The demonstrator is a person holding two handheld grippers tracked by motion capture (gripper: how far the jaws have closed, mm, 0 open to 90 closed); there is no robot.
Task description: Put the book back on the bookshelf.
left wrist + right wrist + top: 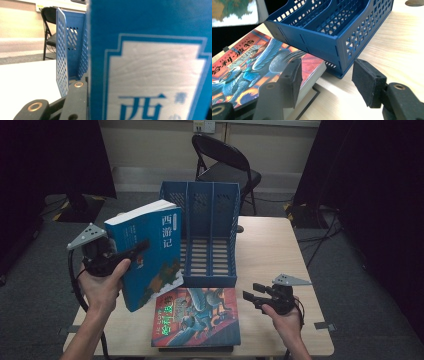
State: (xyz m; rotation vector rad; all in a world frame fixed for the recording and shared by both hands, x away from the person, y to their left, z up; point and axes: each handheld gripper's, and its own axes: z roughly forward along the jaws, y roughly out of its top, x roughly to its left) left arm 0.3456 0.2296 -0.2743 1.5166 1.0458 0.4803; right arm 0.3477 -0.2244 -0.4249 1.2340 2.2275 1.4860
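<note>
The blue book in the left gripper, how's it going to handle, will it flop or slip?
The blue book looks thick, so probably stiff and fairly heavy. The left gripper clamps it near one edge, so it may tend to sag or pivot. Its cover looks glossy, perhaps slippery.

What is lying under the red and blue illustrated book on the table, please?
Under the red illustrated book, a dark-covered thing pokes out past its corner and front edge, likely another book. The book above covers its face, so its title cannot be seen. The wooden table is beneath.
</note>
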